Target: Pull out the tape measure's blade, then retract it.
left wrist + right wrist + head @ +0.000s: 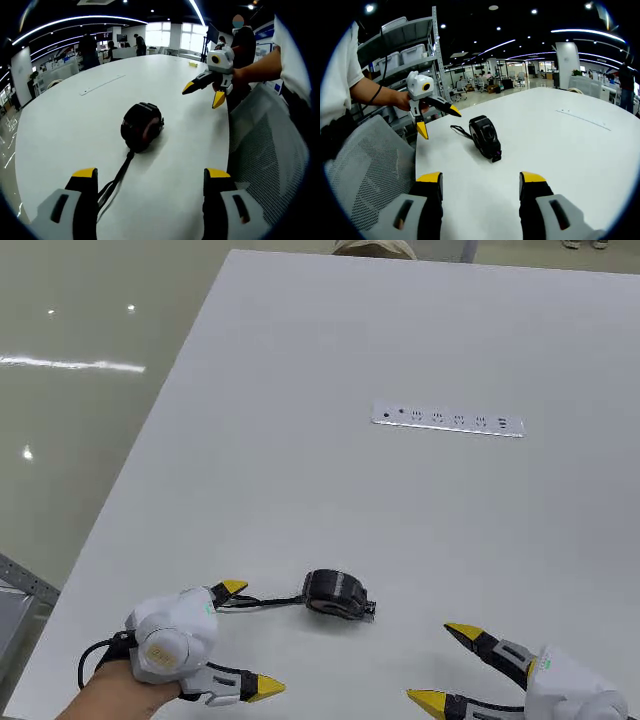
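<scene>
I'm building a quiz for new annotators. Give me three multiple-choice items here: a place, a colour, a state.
1. Where does the tape measure lie? A) on the table, between the two hand-held grippers B) in a gripper's jaws C) in a drawer
2. Fingertips' colour? A) red B) yellow C) blue
3. The blade is: A) drawn across the table B) fully retracted C) bent upward
Answers: A, it lies untouched between left hand-held gripper and right hand-held gripper; B, all four tips show yellow; B, the end hook sits against the body.
</scene>
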Demonstrator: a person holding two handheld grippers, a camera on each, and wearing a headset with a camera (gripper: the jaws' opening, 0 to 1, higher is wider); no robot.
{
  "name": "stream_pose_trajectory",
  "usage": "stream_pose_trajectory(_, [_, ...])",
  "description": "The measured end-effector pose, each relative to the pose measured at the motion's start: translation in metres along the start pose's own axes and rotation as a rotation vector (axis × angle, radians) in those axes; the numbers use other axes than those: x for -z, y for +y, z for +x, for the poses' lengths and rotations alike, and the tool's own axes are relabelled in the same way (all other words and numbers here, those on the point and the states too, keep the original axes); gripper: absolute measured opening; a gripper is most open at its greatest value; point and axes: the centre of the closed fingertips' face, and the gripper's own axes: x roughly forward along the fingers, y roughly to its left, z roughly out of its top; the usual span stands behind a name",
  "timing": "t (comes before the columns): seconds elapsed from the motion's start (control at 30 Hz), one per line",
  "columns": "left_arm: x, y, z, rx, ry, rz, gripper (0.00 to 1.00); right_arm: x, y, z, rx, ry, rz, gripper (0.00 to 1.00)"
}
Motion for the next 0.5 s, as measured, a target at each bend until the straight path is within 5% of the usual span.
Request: stream_pose_trajectory(0.5, [-0.005, 0.009, 0.021, 0.026, 0.014, 0.028, 0.84, -0.005, -0.007, 0.017, -0.025, -0.008, -0.01, 0.61])
